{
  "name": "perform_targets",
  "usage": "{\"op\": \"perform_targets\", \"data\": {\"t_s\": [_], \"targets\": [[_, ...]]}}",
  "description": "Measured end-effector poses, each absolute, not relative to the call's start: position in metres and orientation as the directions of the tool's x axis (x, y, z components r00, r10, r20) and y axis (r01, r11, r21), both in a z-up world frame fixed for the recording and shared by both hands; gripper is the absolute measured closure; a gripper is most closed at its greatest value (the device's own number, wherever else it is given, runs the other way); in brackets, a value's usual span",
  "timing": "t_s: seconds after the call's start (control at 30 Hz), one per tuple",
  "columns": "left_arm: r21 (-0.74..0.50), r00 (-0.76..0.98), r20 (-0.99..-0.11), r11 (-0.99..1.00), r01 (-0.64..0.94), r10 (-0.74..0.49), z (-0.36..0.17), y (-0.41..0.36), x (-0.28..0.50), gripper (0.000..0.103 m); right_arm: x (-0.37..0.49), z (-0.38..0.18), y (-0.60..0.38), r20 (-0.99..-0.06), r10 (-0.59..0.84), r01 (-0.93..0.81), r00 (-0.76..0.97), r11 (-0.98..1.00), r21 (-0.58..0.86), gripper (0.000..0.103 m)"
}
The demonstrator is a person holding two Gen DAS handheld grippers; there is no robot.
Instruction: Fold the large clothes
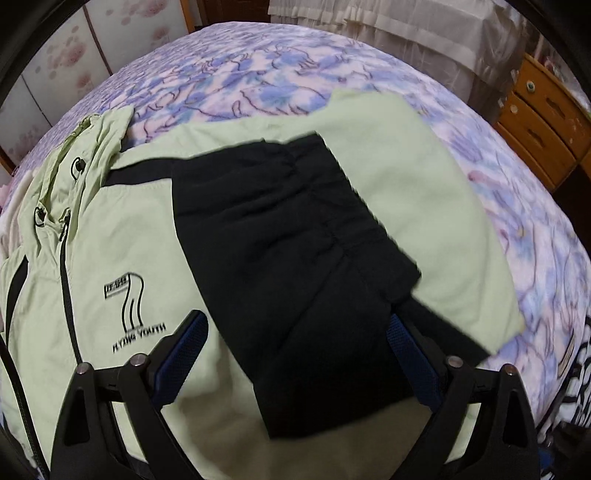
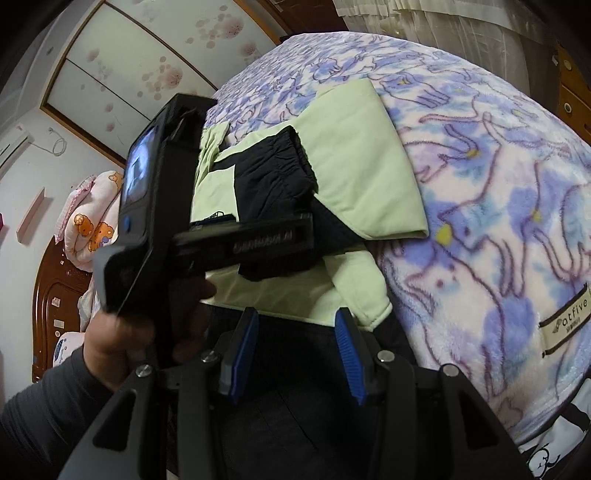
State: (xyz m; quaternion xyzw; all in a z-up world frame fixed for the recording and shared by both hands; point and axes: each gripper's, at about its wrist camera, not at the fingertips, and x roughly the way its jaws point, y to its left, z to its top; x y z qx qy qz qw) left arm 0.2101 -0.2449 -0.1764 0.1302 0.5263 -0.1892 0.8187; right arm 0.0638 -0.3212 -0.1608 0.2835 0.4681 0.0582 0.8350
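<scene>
A light green zip jacket (image 1: pixel 122 229) with a printed chest logo lies spread on the bed, and its black sleeve (image 1: pixel 280 240) is folded across the front. My left gripper (image 1: pixel 295 321) hovers over the sleeve with one finger on each side; the pads do not touch the cloth, so it is open. In the right wrist view the same jacket (image 2: pixel 354 166) lies folded near the bed's edge. My right gripper (image 2: pixel 297 317) stands at the jacket's near edge with its jaws apart and nothing pressed between the pads. A person's hand (image 2: pixel 122 332) holds the left tool above the sleeve (image 2: pixel 273 181).
A purple and pink floral blanket (image 1: pixel 258 74) covers the bed. A wooden drawer unit (image 1: pixel 543 118) stands at the right, pale curtains (image 1: pixel 406 22) behind. Pillows (image 2: pixel 92 221) and a dark wooden headboard (image 2: pixel 55 295) lie to the left, by flower-patterned sliding doors (image 2: pixel 147 55).
</scene>
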Motion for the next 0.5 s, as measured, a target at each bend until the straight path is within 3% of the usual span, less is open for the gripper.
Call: {"op": "perform_targets", "data": {"t_s": [0.03, 0.07, 0.1, 0.4, 0.47, 0.5], "targets": [[-0.029, 0.358, -0.908, 0.886, 0.462, -0.216, -0.172, -0.244, 0.213, 0.072, 0.064, -0.161, -0.321, -0.749, 0.363, 0.167, 0.554, 0.833, 0.527, 0.059], [-0.026, 0.361, -0.908, 0.888, 0.459, -0.213, -0.167, -0.242, 0.215, 0.086, 0.063, -0.161, -0.32, -0.75, 0.362, 0.167, 0.554, 0.834, 0.526, 0.06], [-0.018, 0.379, -0.901, 0.893, 0.449, -0.209, -0.157, -0.237, 0.218, 0.094, 0.063, -0.161, -0.32, -0.751, 0.359, 0.167, 0.554, 0.836, 0.523, 0.06], [-0.122, 0.637, -0.701, 0.935, 0.334, -0.319, -0.04, -0.122, 0.2, 0.095, 0.061, -0.15, -0.315, -0.75, 0.332, 0.141, 0.572, 0.861, 0.488, 0.06], [-0.128, 0.662, -0.696, 0.956, 0.265, -0.277, -0.038, -0.086, 0.19, 0.092, 0.062, -0.151, -0.313, -0.757, 0.324, 0.137, 0.567, 0.869, 0.475, 0.06], [-0.118, 0.658, -0.716, 0.969, 0.218, -0.235, -0.047, -0.064, 0.183, 0.079, 0.062, -0.152, -0.312, -0.76, 0.323, 0.137, 0.563, 0.871, 0.472, 0.06]]}}
